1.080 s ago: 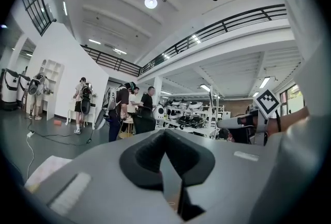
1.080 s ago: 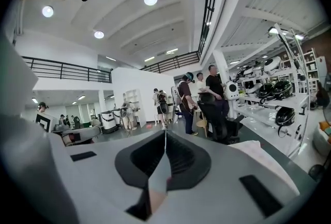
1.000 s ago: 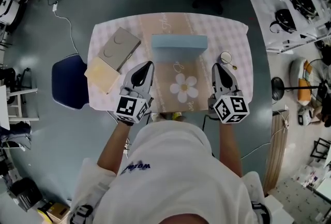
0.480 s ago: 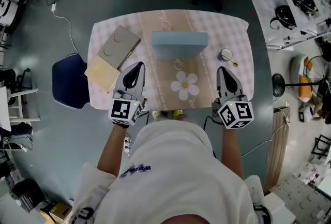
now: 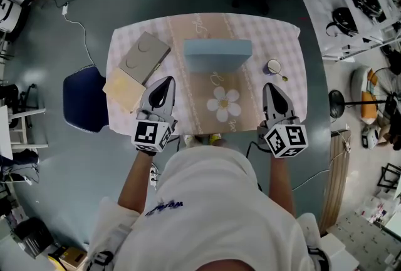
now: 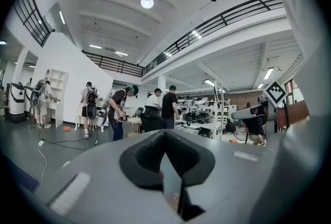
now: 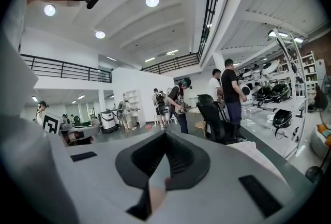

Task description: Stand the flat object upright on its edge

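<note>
A light blue box [image 5: 217,54] stands at the back middle of the table, its long side facing me. A flat grey box [image 5: 145,58] lies at the back left, partly over a flat tan one [image 5: 125,90]. My left gripper [image 5: 164,82] hovers at the near left, shut and empty, beside the tan piece. At the near right my right gripper [image 5: 270,86] is likewise shut and empty. In the gripper views the left gripper [image 6: 165,133] and right gripper [image 7: 165,135] point up into the room, jaws together, with no table in sight.
The table [image 5: 282,44] wears a pink checked cloth with a brown runner and a printed daisy [image 5: 223,104]. A small round lidded thing [image 5: 274,67] sits at the right. A blue chair [image 5: 84,99] stands left of the table. People stand beyond the far edge.
Both grippers have drawn apart and slightly back toward me, the left going left and the right going right. Nothing on the table has moved.
</note>
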`<state>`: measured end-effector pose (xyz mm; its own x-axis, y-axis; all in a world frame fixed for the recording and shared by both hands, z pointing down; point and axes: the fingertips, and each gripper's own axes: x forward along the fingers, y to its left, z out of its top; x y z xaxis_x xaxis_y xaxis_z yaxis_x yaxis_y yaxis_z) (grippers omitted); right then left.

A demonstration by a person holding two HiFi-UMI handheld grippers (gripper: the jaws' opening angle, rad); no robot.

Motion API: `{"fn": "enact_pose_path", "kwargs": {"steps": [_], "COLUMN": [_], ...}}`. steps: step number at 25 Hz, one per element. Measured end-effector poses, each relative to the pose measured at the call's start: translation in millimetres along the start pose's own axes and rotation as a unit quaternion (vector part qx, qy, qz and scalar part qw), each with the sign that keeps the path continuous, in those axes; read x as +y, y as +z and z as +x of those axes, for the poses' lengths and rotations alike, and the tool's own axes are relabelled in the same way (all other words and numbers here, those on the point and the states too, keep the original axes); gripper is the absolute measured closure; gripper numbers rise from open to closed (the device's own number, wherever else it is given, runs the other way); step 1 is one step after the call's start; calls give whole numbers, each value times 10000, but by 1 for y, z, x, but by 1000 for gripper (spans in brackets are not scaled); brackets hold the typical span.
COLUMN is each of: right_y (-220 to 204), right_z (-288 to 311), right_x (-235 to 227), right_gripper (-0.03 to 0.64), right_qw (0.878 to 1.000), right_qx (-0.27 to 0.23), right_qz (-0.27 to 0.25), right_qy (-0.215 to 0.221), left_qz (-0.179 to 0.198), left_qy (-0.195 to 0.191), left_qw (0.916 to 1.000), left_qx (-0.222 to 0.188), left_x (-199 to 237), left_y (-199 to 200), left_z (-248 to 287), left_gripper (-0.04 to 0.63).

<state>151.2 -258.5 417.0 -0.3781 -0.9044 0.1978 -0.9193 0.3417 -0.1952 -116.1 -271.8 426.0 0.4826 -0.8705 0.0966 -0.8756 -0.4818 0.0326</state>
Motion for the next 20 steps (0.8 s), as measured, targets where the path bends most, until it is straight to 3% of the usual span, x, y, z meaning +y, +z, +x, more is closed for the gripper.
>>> {"fn": "enact_pose_path", "kwargs": {"steps": [20], "right_y": [-2], "right_z": [-5], "right_x": [3], "right_gripper": [614], "right_qw": [10000], "right_qx": [7], "right_qz": [-6], "right_qy": [-7], "left_qz": [-41], "left_qy": [45], "left_qw": [10000], "left_qx": [33], "left_x": [4], "left_y": [-2], "left_z": [-8], "left_gripper": [594]}}
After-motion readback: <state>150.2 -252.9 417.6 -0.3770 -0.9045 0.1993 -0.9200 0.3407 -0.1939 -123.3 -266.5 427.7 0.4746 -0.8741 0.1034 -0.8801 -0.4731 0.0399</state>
